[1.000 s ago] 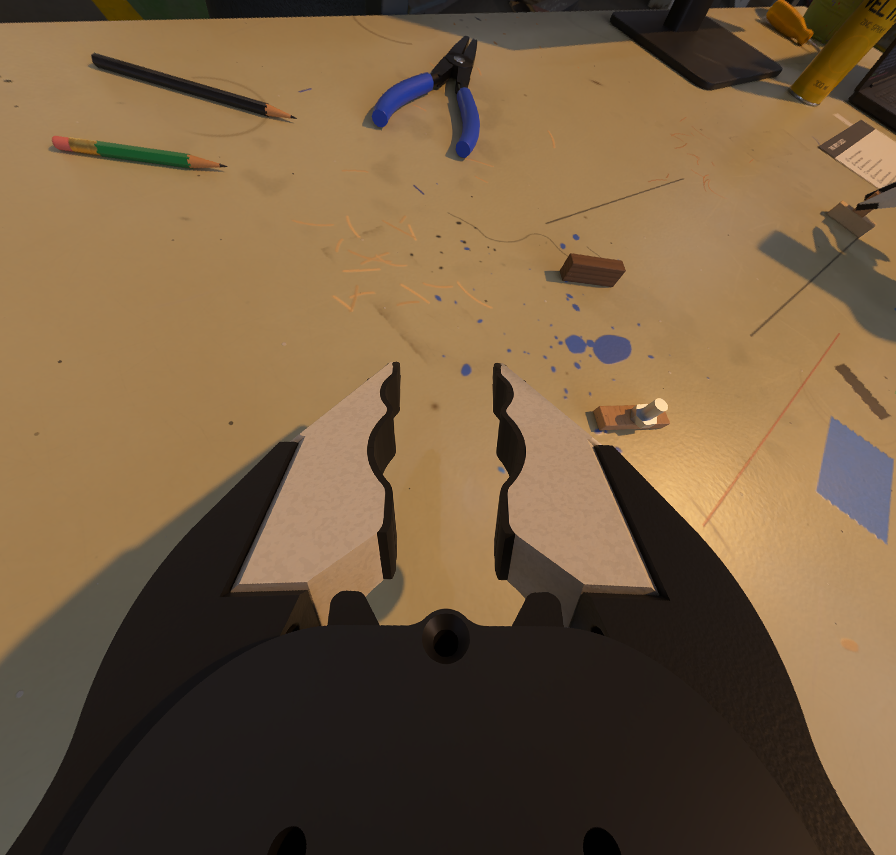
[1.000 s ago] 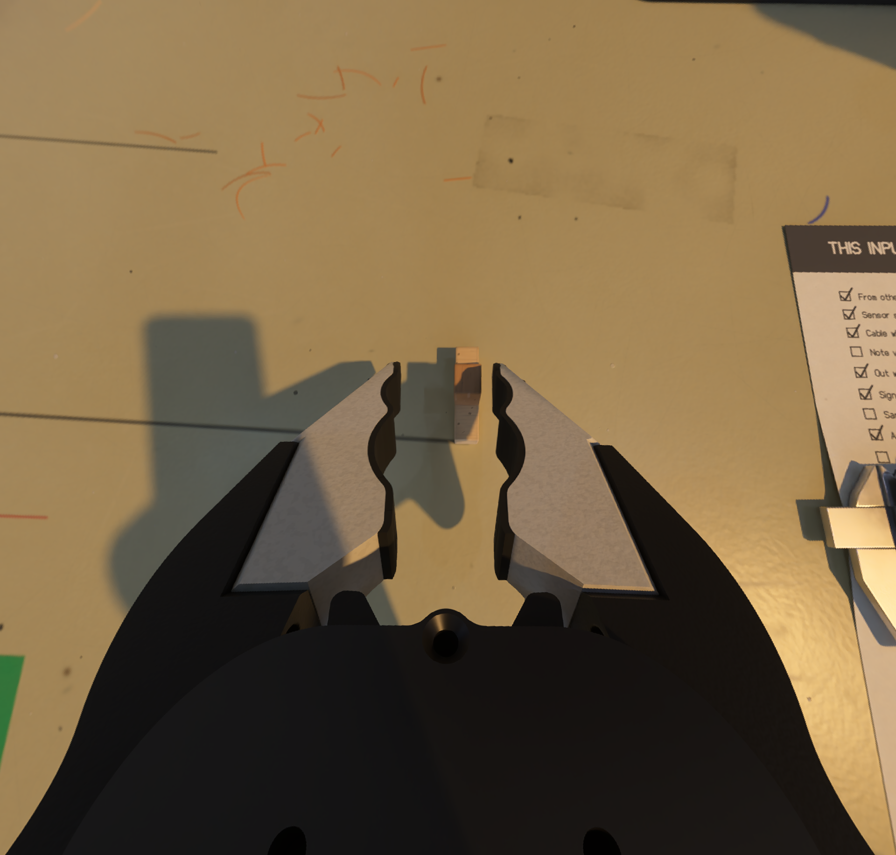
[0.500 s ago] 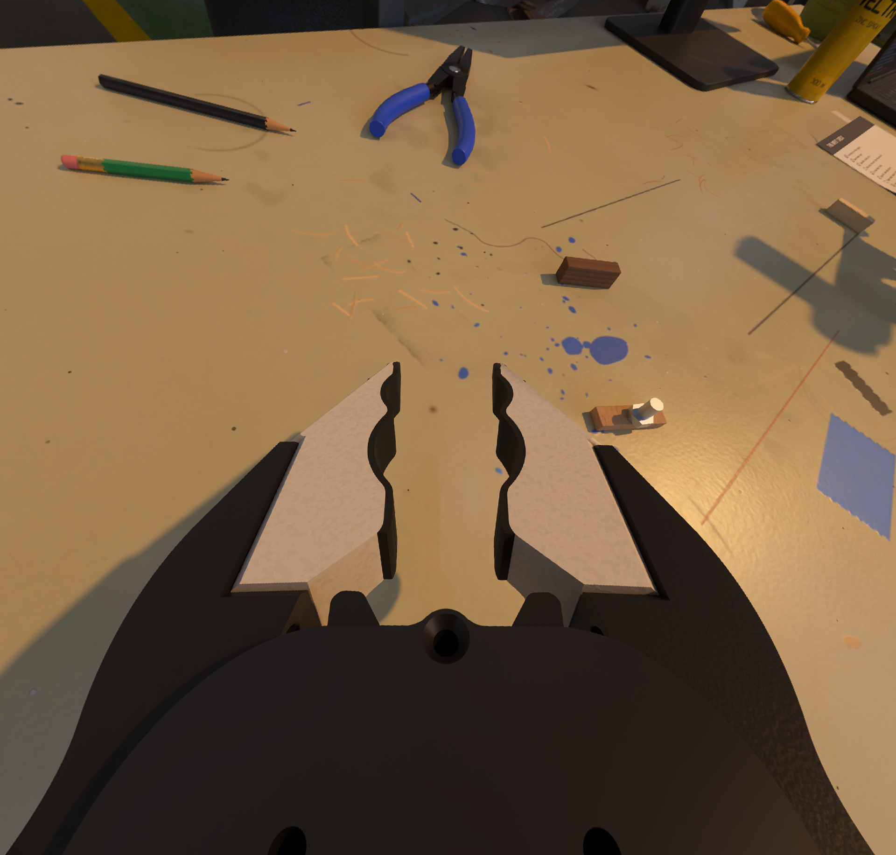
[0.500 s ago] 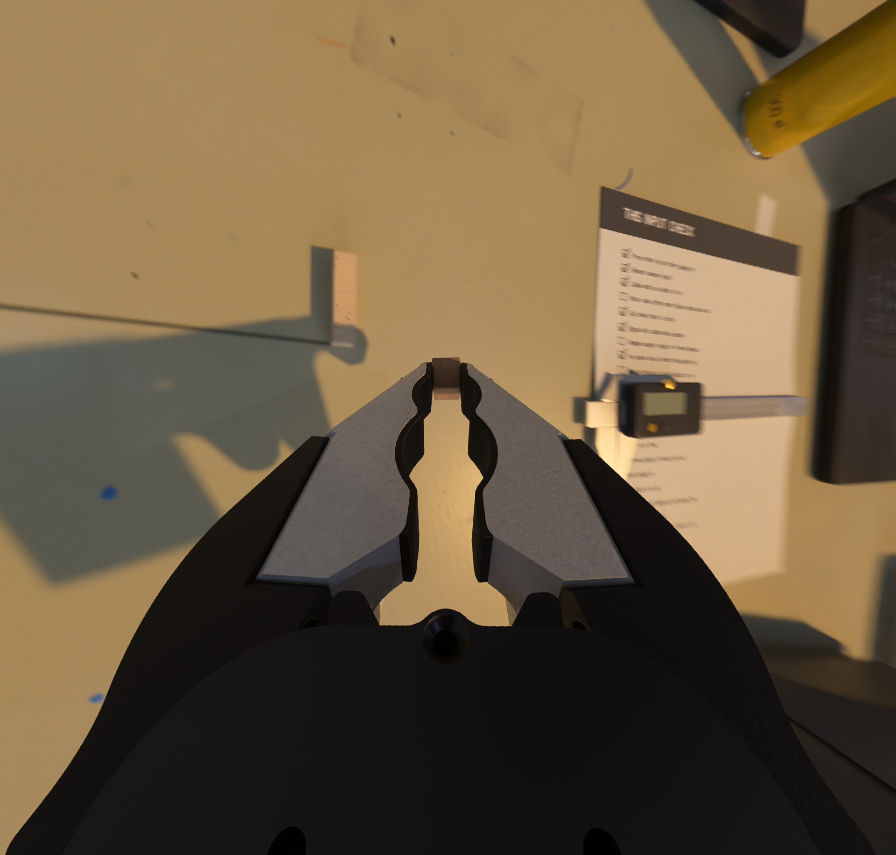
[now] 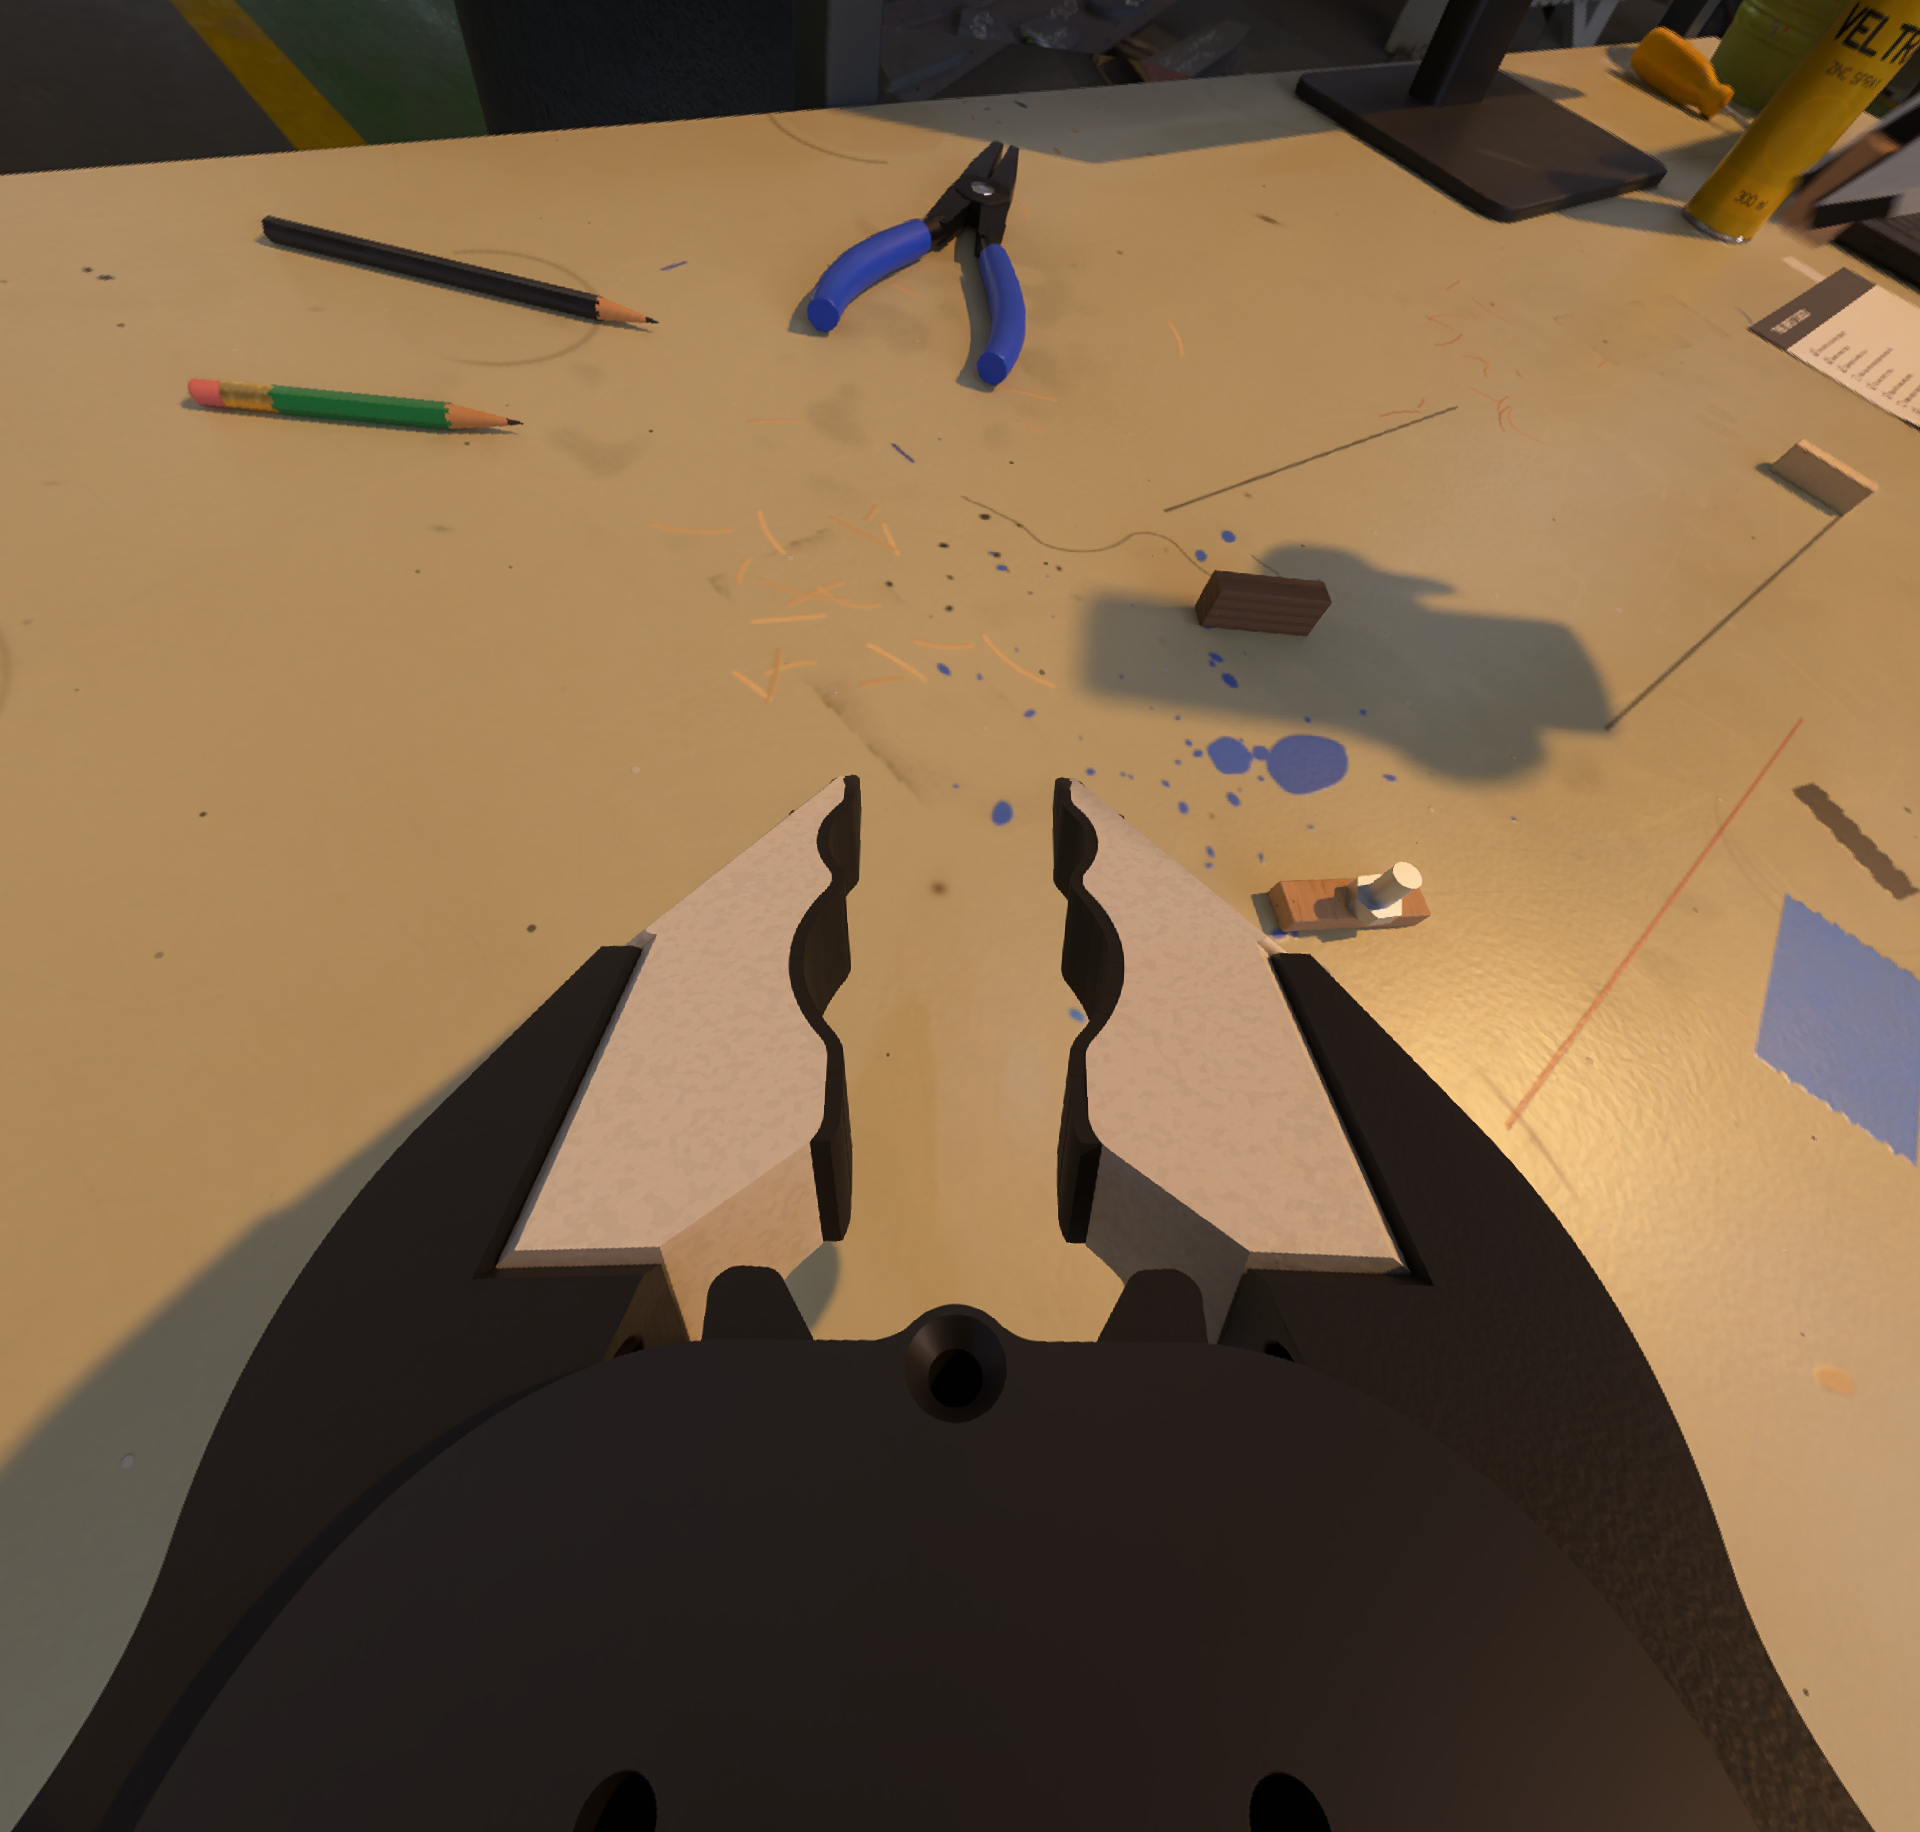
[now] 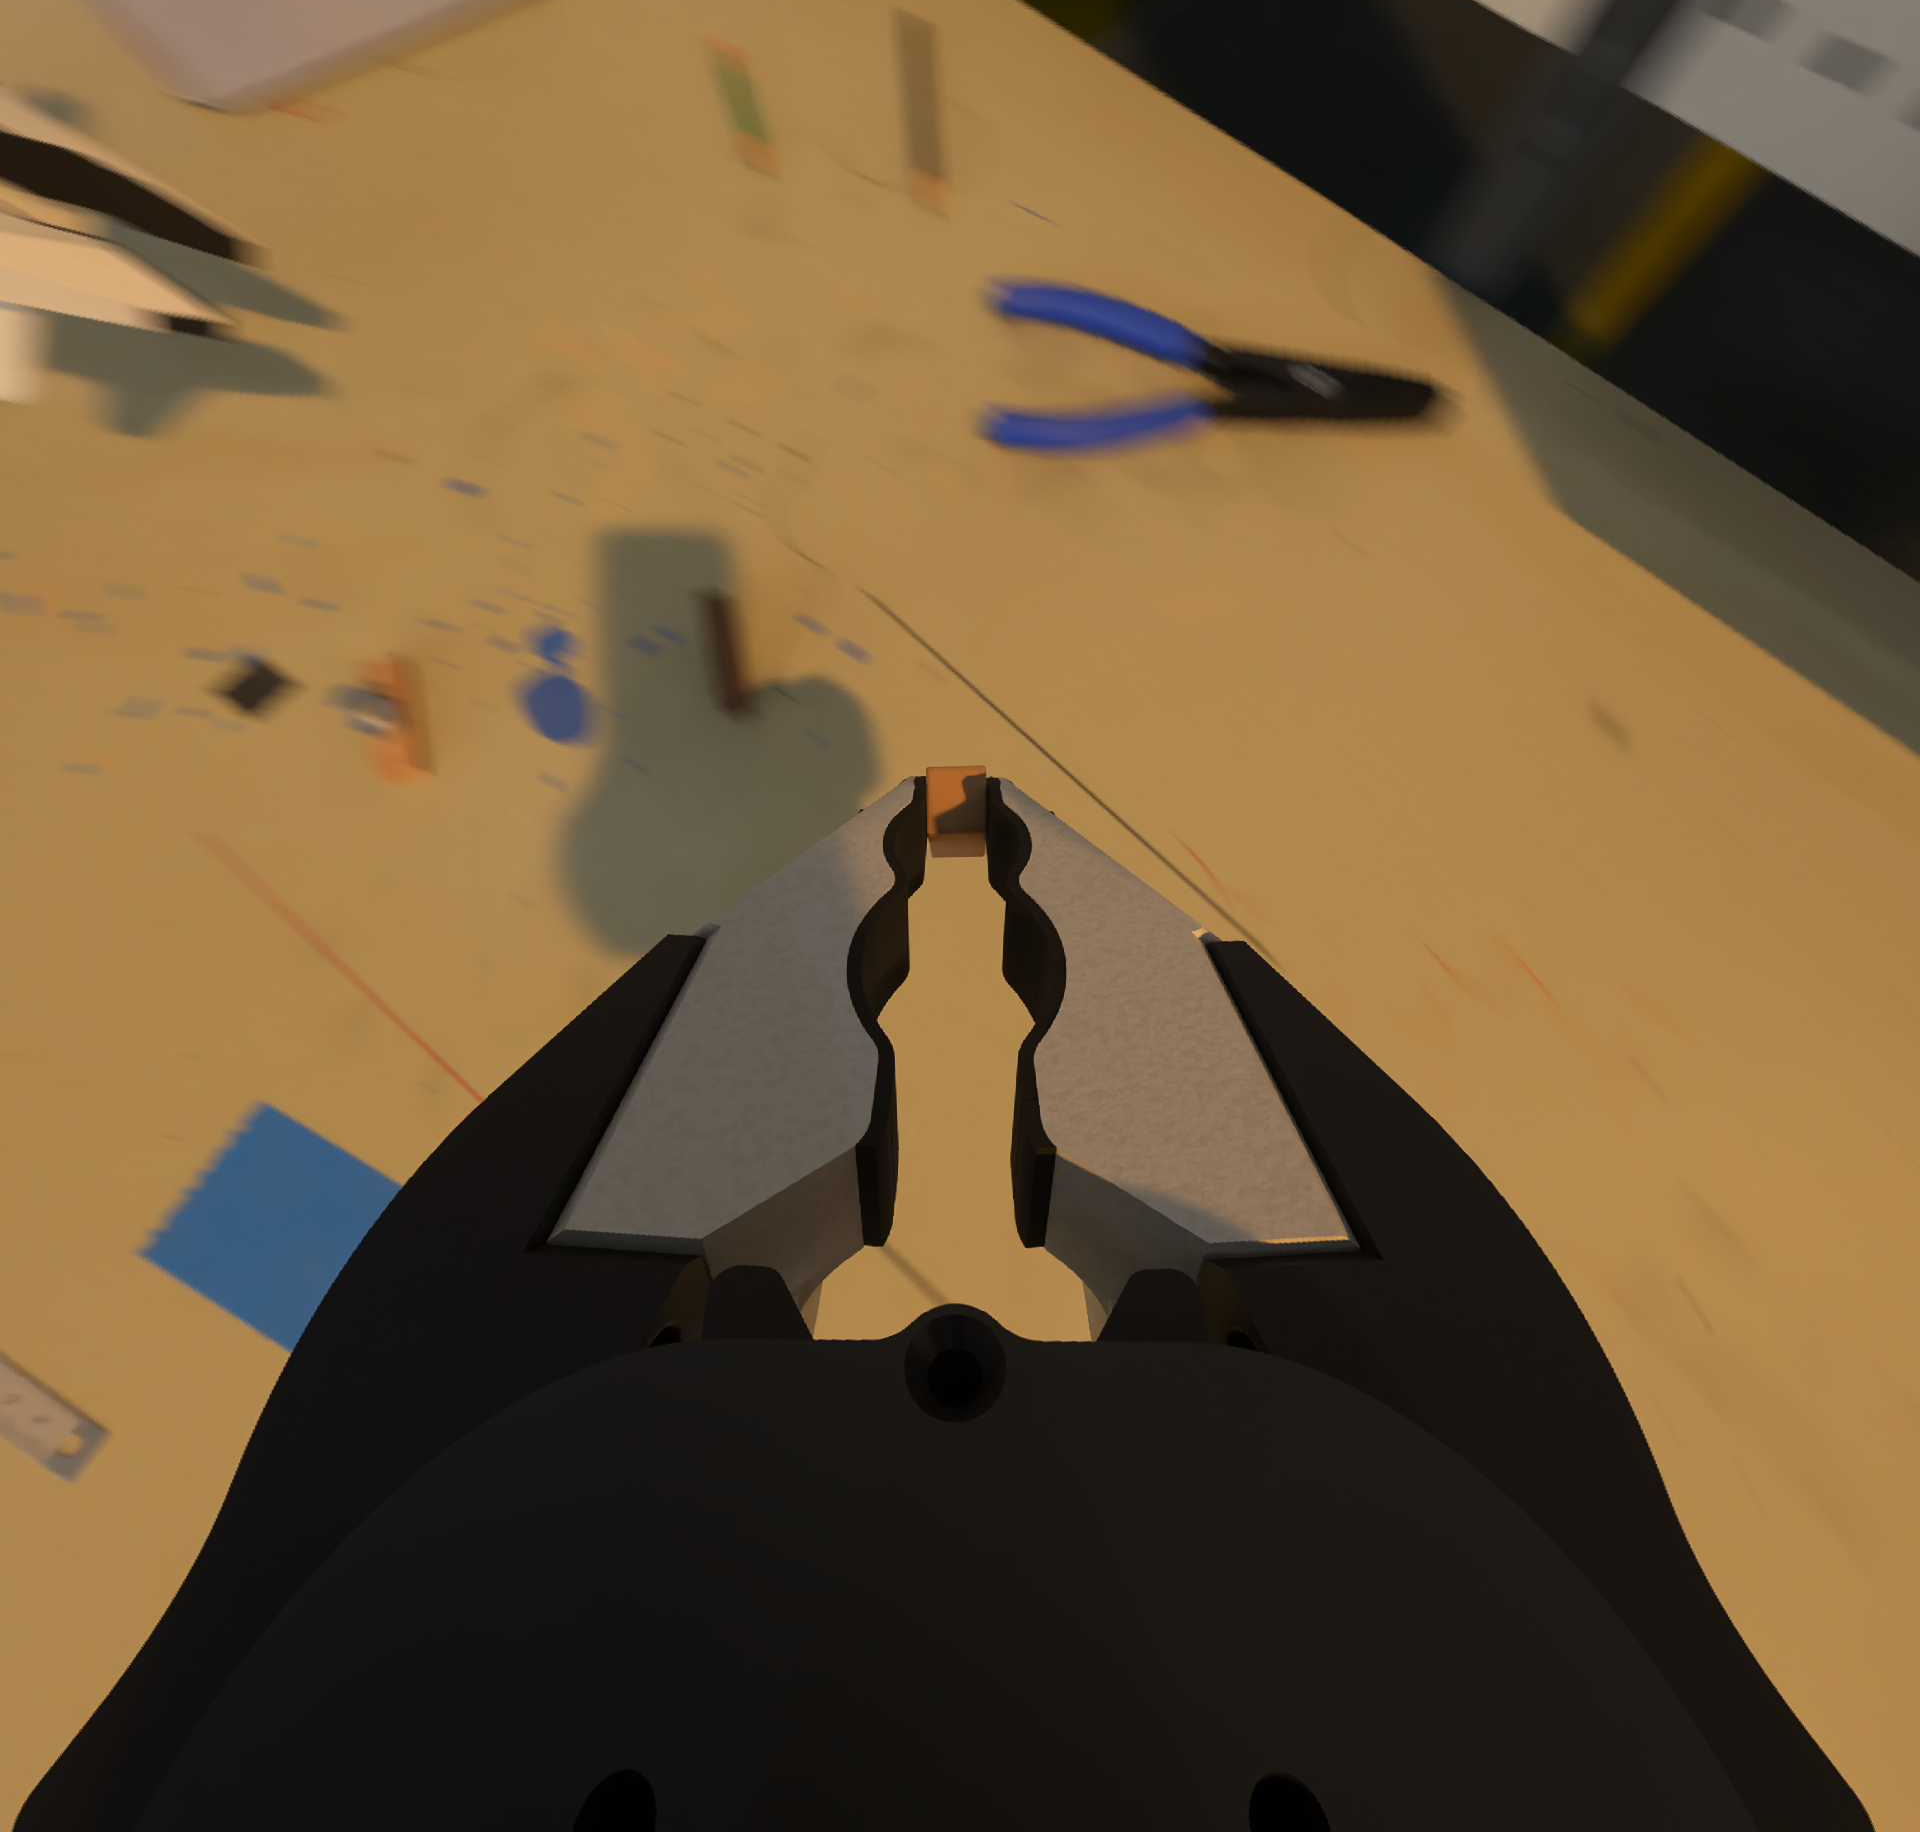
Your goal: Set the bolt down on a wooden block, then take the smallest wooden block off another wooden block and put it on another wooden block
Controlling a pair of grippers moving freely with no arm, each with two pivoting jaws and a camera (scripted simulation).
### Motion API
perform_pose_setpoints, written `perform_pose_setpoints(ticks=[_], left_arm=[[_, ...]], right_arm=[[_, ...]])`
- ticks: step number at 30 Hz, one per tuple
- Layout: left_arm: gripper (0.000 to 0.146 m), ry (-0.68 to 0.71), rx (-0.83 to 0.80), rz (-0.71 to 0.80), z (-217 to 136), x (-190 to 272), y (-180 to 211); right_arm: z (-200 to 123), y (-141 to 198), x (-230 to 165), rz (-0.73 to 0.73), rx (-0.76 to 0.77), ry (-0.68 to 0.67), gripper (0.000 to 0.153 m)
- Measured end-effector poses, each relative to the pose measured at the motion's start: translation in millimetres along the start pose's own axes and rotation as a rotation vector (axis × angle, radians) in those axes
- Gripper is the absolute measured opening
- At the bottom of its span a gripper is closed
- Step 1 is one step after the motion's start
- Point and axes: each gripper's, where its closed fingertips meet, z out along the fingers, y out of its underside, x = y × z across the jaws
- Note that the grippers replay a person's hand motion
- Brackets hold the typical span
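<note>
My right gripper (image 6: 956, 814) is shut on the smallest wooden block (image 6: 955, 810), a small orange-tan cube, and holds it above the table. A white bolt (image 5: 1387, 889) lies on a light brown wooden block (image 5: 1314, 904) right of my left gripper (image 5: 956, 808), which is open and empty. A dark brown wooden block (image 5: 1261, 602) lies farther off in the shadow of the right gripper. A pale wooden block (image 5: 1820, 474) lies at the far right. In the blurred right wrist view the dark block (image 6: 727, 652) and the block with the bolt (image 6: 400, 717) lie ahead to the left.
Blue-handled pliers (image 5: 961, 260), a black pencil (image 5: 447, 270) and a green pencil (image 5: 343, 403) lie at the back. A monitor stand (image 5: 1481, 146), a yellow can (image 5: 1803, 109) and a printed card (image 5: 1860, 354) are at the back right. A blue patch (image 5: 1839, 1024) marks the table.
My right gripper has closed on the smallest block, lifted it off the pale block and swung left toward the dark block. Its shadow now lies over the dark block. My left gripper has barely moved.
</note>
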Motion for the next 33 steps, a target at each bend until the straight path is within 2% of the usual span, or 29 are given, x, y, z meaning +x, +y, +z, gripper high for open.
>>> perform_pose_setpoints(ticks=[2,4,5,7,9,11,13,17,23,26,29,33], left_arm=[[0.037,0.001,0.004,-0.007,-1.2,-0.9,-0.6],[0.037,0.006,0.005,-0.013,-2.0,-1.5,-0.6],[0.037,0.006,0.003,-0.015,-2.3,-2.3,0.0],[0.037,0.009,0.0,-0.026,-3.2,-3.3,1.6],[0.037,0.022,-0.005,-0.04,-3.6,-2.8,3.0],[0.037,0.035,-0.008,-0.045,-3.6,-1.3,3.1],[0.037,0.042,-0.01,-0.044,-2.9,0.5,3.7],[0.037,0.05,-0.025,-0.039,-1.2,2.3,6.1],[0.037,0.044,-0.035,-0.053,0.6,-0.2,8.9],[0.037,0.058,-0.052,-0.056,2.9,2.7,12.0],[0.037,0.066,-0.053,-0.045,2.9,6.1,11.8],[0.037,0.073,-0.043,-0.051,1.4,6.9,10.1]], right_arm=[[35.8,-27.1,-42.3,-0.095,0.061,-0.205,0.01],[67.8,-38.7,-76.4,-0.192,0.169,-0.376,0.01],[83.6,-36.7,-85.0,-0.163,0.185,-0.415,0.01],[108.9,-20.7,-95.3,-0.055,0.119,-0.464,0.01],[124.9,-4.7,-89.6,-0.053,0.051,-0.38,0.01],[131.6,-0.3,-79.4,-0.122,0.036,-0.252,0.01],[136.0,0.8,-75.1,-0.138,0.03,-0.201,0.01],[142.6,5.6,-83.7,-0.075,-0.007,-0.272,0.01],[142.3,6.3,-85.4,-0.063,-0.005,-0.272,0.011],[124.8,-7.9,-55.9,-0.048,0.095,-0.214,0.05],[96.1,-11.2,15.6,0.057,0.193,-0.085,0.053],[77.8,36.1,118.6,0.217,0.087,0.183,0.051]])
